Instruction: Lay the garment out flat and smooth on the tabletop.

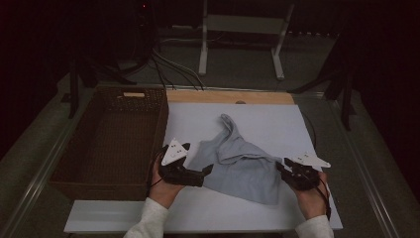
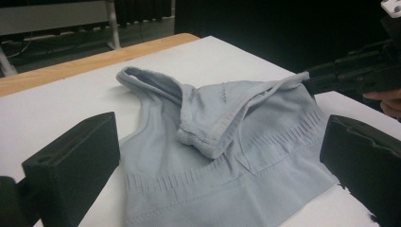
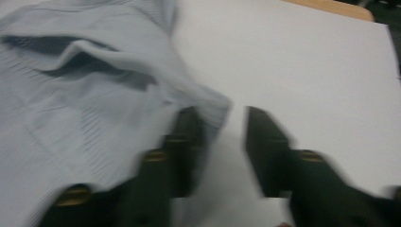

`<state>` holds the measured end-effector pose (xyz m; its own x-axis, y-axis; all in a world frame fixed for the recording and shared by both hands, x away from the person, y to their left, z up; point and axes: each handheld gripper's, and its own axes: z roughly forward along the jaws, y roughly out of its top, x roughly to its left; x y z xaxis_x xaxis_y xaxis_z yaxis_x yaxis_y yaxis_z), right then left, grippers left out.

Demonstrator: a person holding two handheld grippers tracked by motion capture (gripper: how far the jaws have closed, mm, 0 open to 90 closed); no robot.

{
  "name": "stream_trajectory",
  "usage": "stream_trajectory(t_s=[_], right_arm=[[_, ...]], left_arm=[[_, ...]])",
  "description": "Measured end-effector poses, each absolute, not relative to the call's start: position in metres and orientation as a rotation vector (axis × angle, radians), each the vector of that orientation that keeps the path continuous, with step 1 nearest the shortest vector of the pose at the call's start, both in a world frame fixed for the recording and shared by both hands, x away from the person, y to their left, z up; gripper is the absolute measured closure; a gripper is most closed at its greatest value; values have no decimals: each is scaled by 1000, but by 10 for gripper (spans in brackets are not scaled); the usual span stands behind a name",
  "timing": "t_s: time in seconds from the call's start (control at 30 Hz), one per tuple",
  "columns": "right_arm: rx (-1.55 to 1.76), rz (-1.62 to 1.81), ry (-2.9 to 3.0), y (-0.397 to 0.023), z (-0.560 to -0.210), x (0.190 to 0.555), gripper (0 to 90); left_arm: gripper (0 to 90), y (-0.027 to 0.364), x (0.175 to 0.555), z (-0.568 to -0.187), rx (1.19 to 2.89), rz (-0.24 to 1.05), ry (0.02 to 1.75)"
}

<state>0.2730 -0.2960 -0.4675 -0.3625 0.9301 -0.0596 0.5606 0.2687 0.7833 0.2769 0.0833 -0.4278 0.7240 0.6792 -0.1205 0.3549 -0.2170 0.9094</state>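
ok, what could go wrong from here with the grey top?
1. The right gripper has its jaws apart at the edge of the light grey garment, not pinching it; closing now may catch only the corner, or nothing.
2. The left gripper is wide open over the hem, so nothing pins the cloth against sliding.
3. The folded-over strap may bunch.

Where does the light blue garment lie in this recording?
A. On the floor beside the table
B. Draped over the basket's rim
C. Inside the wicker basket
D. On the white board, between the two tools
D: the light blue garment lies crumpled on the white board, with the wicker basket off to its left.
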Motion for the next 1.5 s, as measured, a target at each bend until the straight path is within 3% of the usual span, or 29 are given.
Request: stream_trajectory(t_s=[0.07,0.17,0.47,0.73,1.0,1.03,1.07,1.1,1.13,1.17,1.2,1.23,1.5], right_arm=[[1355,945,1974,-299,-465,271,394],[1339,975,1952,-297,-461,268,328],[1214,1036,2023,-276,-456,253,307],[1116,953,2102,-261,-466,248,343],[1185,853,2135,-271,-484,261,468],[1203,857,2148,-273,-487,264,541],[1203,857,2148,-273,-487,264,541],[1215,860,2156,-274,-488,268,651],[1215,860,2156,-274,-488,268,651],[1224,863,2165,-275,-488,270,755],[1224,863,2165,-275,-488,270,755],[1232,865,2171,-276,-488,271,820],[1289,854,2146,-285,-489,275,850]], left_arm=[[0,83,277,-428,1830,366,808],[0,82,278,-430,1835,365,807],[0,81,278,-433,1832,376,809],[1,81,278,-437,1819,410,780],[2,80,280,-446,1812,446,770],[2,79,281,-448,1815,450,776],[2,79,281,-448,1815,450,776],[2,79,281,-450,1810,453,782],[2,79,281,-450,1810,453,782],[2,79,281,-452,1812,455,789],[2,79,281,-452,1812,455,789],[2,78,281,-454,1819,466,813],[54,78,283,-459,1868,445,879]])
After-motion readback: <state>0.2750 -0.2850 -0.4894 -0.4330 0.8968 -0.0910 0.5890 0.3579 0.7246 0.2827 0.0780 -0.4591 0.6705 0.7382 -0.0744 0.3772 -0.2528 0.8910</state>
